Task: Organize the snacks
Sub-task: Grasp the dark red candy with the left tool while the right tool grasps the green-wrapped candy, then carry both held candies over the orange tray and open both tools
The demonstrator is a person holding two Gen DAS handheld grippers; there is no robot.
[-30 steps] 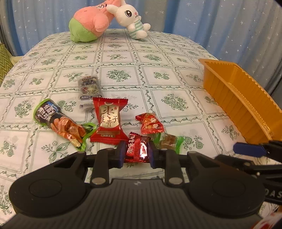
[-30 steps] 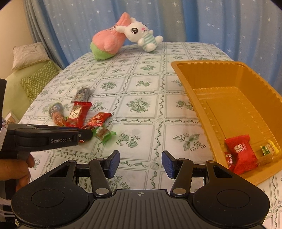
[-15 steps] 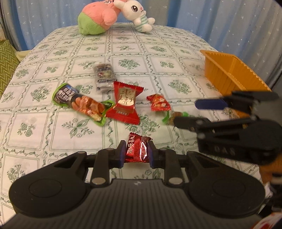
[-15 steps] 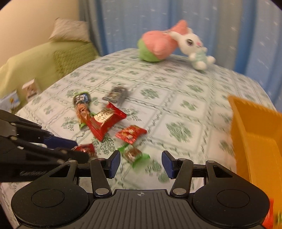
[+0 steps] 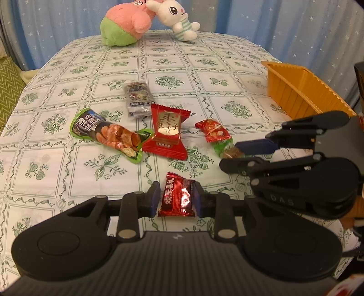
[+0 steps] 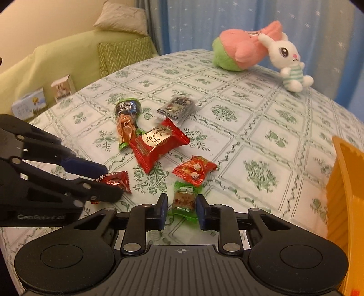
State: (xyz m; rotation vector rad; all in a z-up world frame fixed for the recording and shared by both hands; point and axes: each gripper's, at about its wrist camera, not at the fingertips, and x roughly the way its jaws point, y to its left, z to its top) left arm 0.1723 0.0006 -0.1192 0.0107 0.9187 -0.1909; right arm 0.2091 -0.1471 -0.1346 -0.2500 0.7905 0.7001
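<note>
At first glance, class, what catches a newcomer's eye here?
The two plush toys, pink-green and white rabbit, at the table's far edge. Then the bright wrappers mid-table, chiefly the big red packet. Nearest, the left tool grips a dark red candy.

Both views sit low over the table, each looking forward along its own fingers. The left wrist view faces the far plush toys head-on, tray at its right edge. The right wrist view looks from the right, angled left toward the sofa. Both share the snacks, the toys and each other's gripper
</note>
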